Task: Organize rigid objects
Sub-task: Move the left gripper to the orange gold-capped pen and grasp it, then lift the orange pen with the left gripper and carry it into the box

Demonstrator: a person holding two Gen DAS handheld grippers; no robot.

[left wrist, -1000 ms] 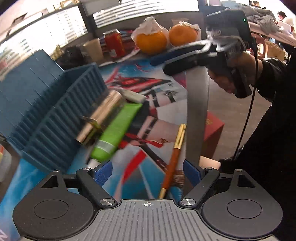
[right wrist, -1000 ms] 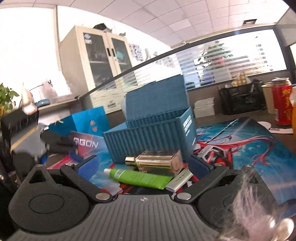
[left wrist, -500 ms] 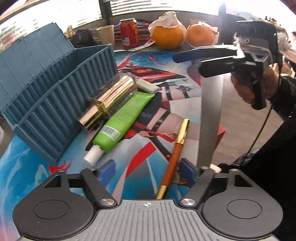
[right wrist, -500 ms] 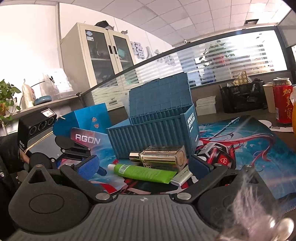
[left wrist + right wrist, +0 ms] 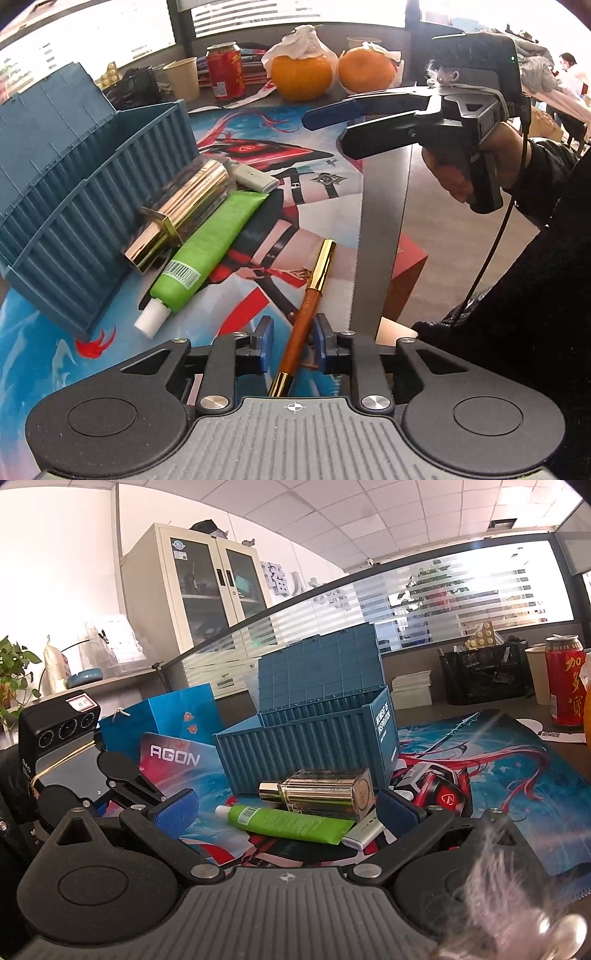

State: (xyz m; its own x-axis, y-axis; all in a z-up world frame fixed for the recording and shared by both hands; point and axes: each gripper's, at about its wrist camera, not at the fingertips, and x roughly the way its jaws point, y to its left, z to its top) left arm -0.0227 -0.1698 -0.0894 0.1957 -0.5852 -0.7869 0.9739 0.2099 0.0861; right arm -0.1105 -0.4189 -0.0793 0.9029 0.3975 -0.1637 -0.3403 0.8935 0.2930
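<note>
An orange-brown pen with gold ends (image 5: 314, 284) lies on the printed mat, its lower end between the fingers of my left gripper (image 5: 291, 343). The jaws are closing on it, and a thin gap shows beside each blue pad. Left of the pen lie a green tube (image 5: 210, 251), a gold perfume bottle (image 5: 184, 210) and a white USB stick (image 5: 255, 179), beside the open blue container box (image 5: 92, 184). My right gripper (image 5: 288, 810) hovers open and empty, facing the bottle (image 5: 321, 794), tube (image 5: 291, 823), stick (image 5: 362, 832) and box (image 5: 306, 746). A hand holds it at upper right (image 5: 332, 123).
A toothed saw blade (image 5: 380, 229) lies right of the pen, over a red box (image 5: 406, 273) at the mat's edge. Two oranges (image 5: 303, 74), a red can (image 5: 225, 70) and a paper cup (image 5: 183, 77) stand at the back. A dark sleeve fills the right side.
My left gripper's jaws have drawn in from wide apart to close around the pen's lower end. The right gripper has stayed in place, open.
</note>
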